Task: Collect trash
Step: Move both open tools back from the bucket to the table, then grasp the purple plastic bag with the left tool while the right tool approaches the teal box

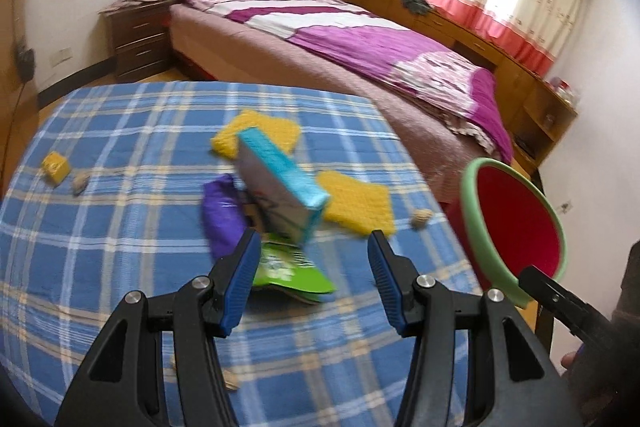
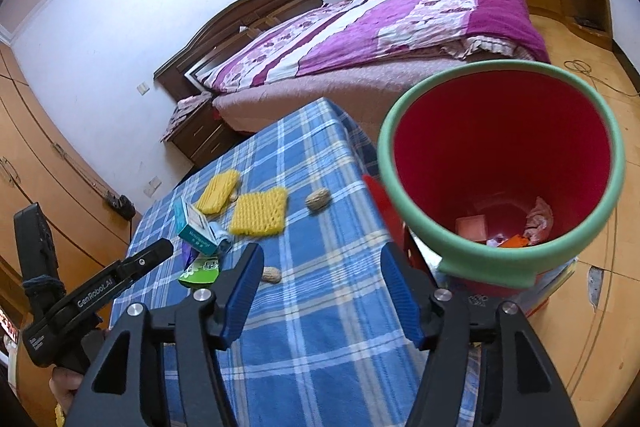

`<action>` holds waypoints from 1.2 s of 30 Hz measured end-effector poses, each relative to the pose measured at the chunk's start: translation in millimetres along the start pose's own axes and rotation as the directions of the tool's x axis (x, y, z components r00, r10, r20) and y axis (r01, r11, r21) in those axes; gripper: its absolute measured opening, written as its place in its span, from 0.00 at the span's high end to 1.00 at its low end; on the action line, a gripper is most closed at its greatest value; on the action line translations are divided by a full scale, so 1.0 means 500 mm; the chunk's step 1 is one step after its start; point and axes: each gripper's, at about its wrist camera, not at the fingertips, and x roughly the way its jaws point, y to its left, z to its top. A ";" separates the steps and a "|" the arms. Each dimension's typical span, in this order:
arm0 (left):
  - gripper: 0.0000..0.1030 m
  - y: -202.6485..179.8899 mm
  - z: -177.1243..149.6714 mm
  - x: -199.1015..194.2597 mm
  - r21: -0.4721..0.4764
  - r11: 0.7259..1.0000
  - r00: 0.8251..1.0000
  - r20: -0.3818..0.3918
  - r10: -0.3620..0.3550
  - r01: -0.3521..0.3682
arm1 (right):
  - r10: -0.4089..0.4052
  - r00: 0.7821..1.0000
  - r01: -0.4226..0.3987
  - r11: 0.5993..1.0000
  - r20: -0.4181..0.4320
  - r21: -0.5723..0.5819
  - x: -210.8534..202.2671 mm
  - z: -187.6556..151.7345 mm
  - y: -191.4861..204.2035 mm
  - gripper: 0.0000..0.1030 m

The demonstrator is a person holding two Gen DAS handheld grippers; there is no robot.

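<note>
Trash lies on a blue plaid tablecloth [image 1: 120, 131]: a teal carton [image 1: 280, 183], a purple wrapper [image 1: 222, 215], a green packet [image 1: 288, 267], two yellow foam nets [image 1: 356, 203], a yellow cube [image 1: 56, 165] and nut shells [image 1: 421, 218]. My left gripper [image 1: 312, 283] is open and empty, just short of the green packet. My right gripper [image 2: 320, 295] is open and empty over the table edge, beside a red bin with a green rim [image 2: 500, 259] that holds some scraps. The carton [image 2: 194, 227] and foam nets [image 2: 260, 213] also show in the right wrist view.
A bed with a purple quilt [image 1: 360, 39] stands behind the table. A dark nightstand [image 1: 136, 39] is at the back left, wooden cabinets [image 1: 520, 75] line the right wall. A cable [image 2: 588, 75] lies on the wooden floor.
</note>
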 end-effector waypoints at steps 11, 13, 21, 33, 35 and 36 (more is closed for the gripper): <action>0.46 0.087 0.017 0.067 -0.073 0.994 0.996 -0.051 0.073 -0.076 | -0.002 0.999 0.001 1.000 -0.046 -0.021 0.047 -0.002 0.022 0.38; 0.46 0.096 0.018 0.082 -0.080 0.993 0.995 -0.065 0.081 -0.087 | -0.004 0.999 0.003 1.000 -0.054 -0.021 0.056 0.000 0.021 0.38; 0.46 0.118 0.022 0.129 -0.084 0.990 0.989 -0.109 0.102 -0.111 | -0.002 0.997 0.001 1.000 -0.072 -0.019 0.078 0.004 0.025 0.38; 0.71 0.143 0.022 0.131 -0.111 0.990 0.991 -0.105 0.078 -0.089 | 0.007 0.997 -0.011 0.999 -0.082 -0.051 0.094 0.008 0.056 0.38; 0.71 0.152 0.021 0.117 -0.125 0.988 0.993 -0.090 0.077 -0.088 | 0.015 0.996 -0.021 0.998 -0.084 -0.067 0.096 0.011 0.070 0.38; 0.71 0.155 0.021 0.109 -0.129 0.988 0.994 -0.081 0.080 -0.090 | 0.018 0.996 -0.025 0.997 -0.085 -0.076 0.097 0.011 0.076 0.38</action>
